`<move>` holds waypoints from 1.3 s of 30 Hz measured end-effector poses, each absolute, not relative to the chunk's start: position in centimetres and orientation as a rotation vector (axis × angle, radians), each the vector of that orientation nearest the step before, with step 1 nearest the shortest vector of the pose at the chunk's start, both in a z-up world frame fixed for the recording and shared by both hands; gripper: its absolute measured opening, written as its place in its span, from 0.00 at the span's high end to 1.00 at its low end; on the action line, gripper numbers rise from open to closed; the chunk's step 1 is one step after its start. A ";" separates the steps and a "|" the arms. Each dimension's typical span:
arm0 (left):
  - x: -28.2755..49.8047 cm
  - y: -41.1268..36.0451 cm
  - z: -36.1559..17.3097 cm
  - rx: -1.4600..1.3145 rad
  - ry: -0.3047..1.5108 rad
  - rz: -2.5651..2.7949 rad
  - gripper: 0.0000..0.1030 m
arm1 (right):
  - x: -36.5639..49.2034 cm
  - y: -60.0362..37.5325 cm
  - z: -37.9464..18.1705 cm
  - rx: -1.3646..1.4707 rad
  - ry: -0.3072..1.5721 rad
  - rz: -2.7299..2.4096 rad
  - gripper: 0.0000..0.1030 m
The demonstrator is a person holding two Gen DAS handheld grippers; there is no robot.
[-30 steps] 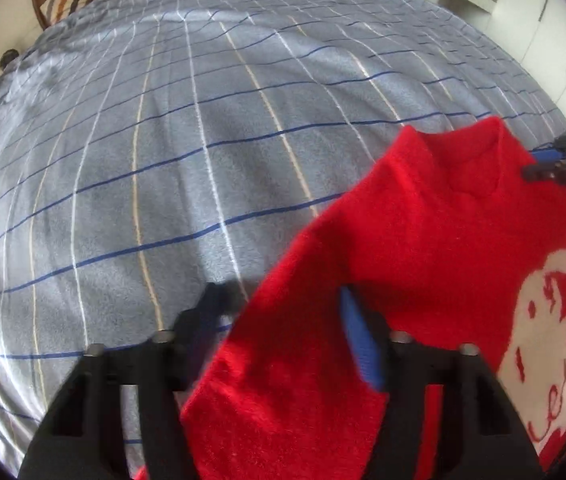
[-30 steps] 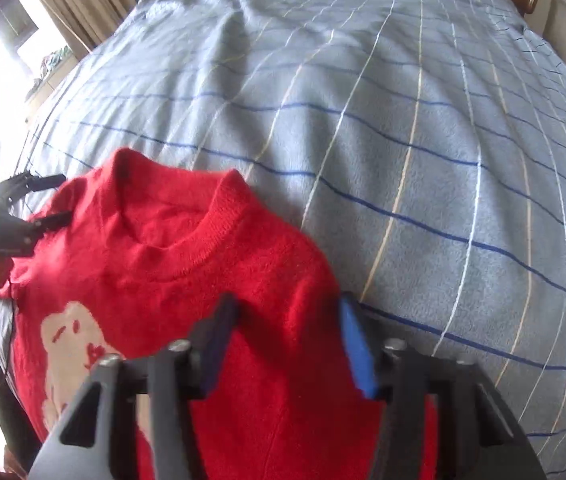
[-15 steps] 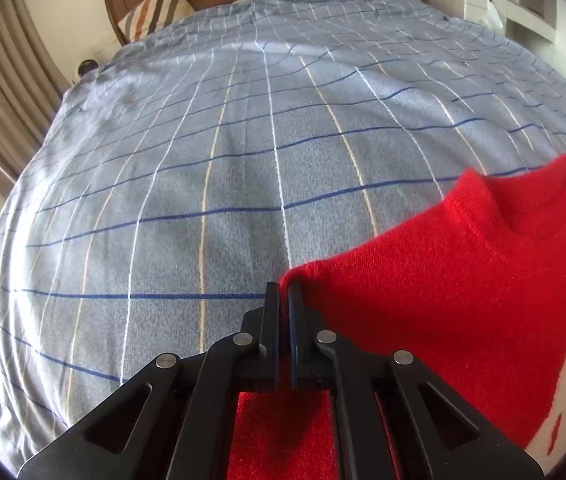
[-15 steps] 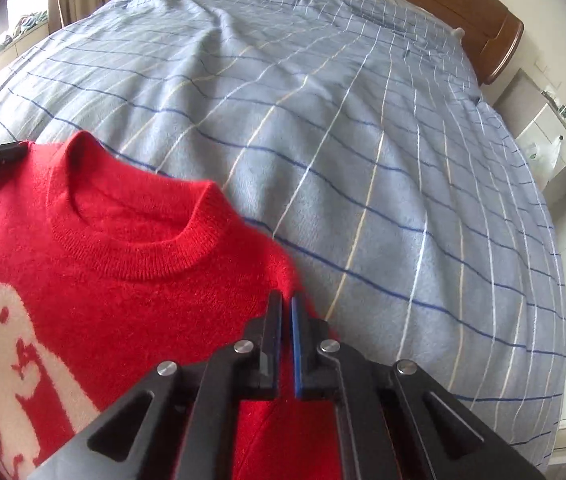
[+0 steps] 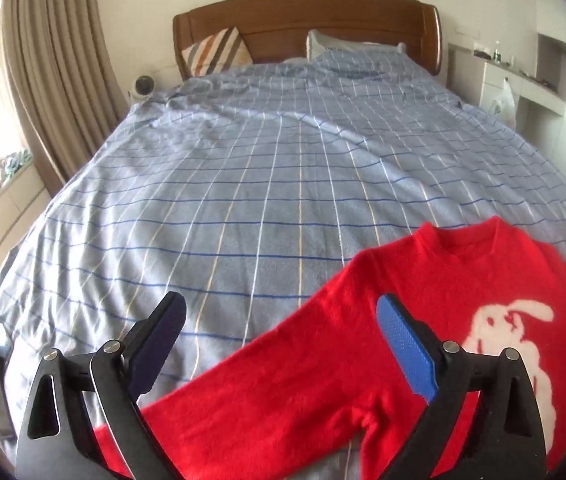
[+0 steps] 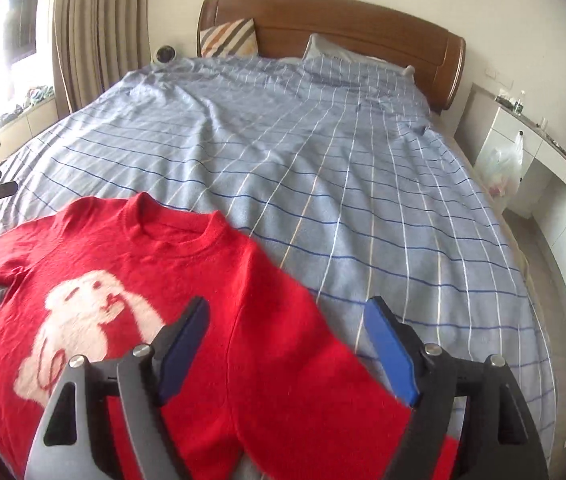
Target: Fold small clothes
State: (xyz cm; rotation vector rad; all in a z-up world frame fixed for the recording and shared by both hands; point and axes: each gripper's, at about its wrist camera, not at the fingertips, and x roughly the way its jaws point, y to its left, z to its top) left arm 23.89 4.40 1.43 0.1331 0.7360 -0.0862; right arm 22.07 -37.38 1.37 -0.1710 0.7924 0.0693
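Half a second ago both pairs of jaws were pinched together on the shoulders of the red sweater (image 5: 363, 360); now the left hand-held gripper (image 5: 281, 344) has just been opening and its jaws stand wide apart with nothing pressed between them, the sleeve lying below and beyond the pads; the right hand-held gripper (image 6: 289, 346) has likewise just been opening, its jaws spread and free of the knit; both views have pulled up and back, so that the wooden headboard (image 5: 307, 20), the striped cushion (image 5: 217, 52), the beige curtain (image 5: 55, 72) and the white shelving (image 5: 523, 76) now show where earlier the checked bedspread filled the frame; the sweater lies flat, front up, on the near part of the blue checked bedspread (image 5: 283, 184), collar toward the headboard, sleeves spread out to either side, its white rabbit-like motif (image 6: 83, 328) facing up; a white plastic bag (image 6: 501, 164) hangs by the shelving; no brand, label or readable writing can be made out on the sweater or elsewhere.
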 end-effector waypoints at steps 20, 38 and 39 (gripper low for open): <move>7.6 4.1 -11.6 -0.043 0.818 -0.070 0.00 | -1.8 -35.5 -8.0 0.020 0.702 -0.112 0.16; 6.8 4.2 -12.2 -0.028 0.760 -0.069 0.00 | -1.4 -37.2 -11.3 0.121 0.755 -0.117 0.03; 6.8 4.1 -12.2 -0.027 0.762 -0.069 0.00 | -1.3 -37.1 -11.3 0.118 0.755 -0.117 0.02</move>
